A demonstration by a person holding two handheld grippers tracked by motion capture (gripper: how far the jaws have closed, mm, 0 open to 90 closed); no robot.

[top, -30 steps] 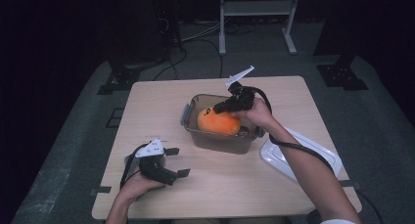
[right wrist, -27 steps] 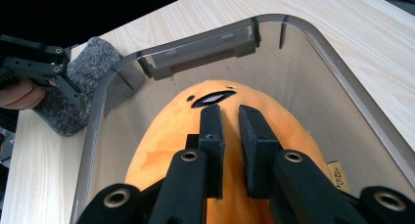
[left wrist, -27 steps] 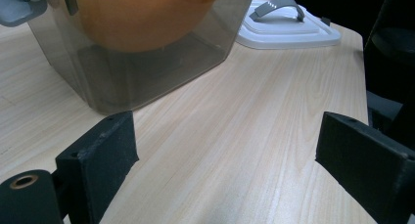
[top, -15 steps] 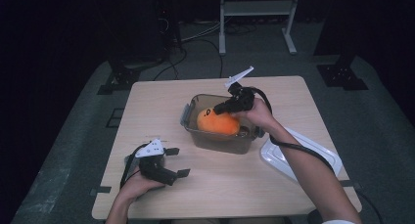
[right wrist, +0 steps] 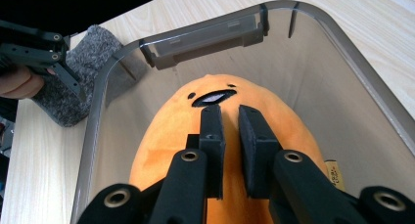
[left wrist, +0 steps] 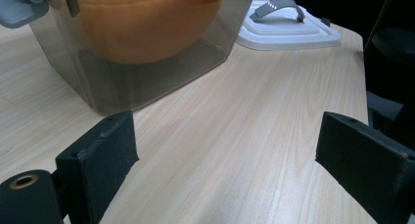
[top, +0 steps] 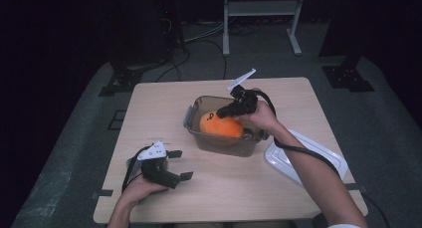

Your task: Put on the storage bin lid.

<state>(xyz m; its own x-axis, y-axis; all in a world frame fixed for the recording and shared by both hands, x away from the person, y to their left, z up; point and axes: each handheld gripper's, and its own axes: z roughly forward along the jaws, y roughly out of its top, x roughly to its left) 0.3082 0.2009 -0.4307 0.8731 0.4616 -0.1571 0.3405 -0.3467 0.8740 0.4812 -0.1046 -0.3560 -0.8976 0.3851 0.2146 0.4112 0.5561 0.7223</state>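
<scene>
Nothing has moved since the earlier frame: both of your hands, the bin and the toy sit where they were.

At the left of the high view, your left gripper [top: 176, 164] rests low on the counter [top: 164, 103], near its front edge, jaws pointing toward the bin. In the left gripper view its two black jaws stand wide apart with bare wood between them; it is released and holds nothing.

At centre, the clear plastic bin [top: 191, 119] stands upright on the counter, with a grey latch on its left end. Inside it lies the orange plush toy [top: 219, 128], its small dark face turned toward that latch end. In the left gripper view the bin [left wrist: 122, 82] sits just beyond the open jaws, the toy's orange bulk [left wrist: 142, 23] showing through its wall.

Your right gripper [top: 222, 112] reaches down into the bin from its right side. In the right gripper view [right wrist: 229, 121] its jaws are clenched to a narrow gap and pinch the plush fabric [right wrist: 166, 136] just behind the face.

At the right, the white lid [top: 318, 153] lies flat on the counter, just beside the bin, under your right forearm.
</scene>
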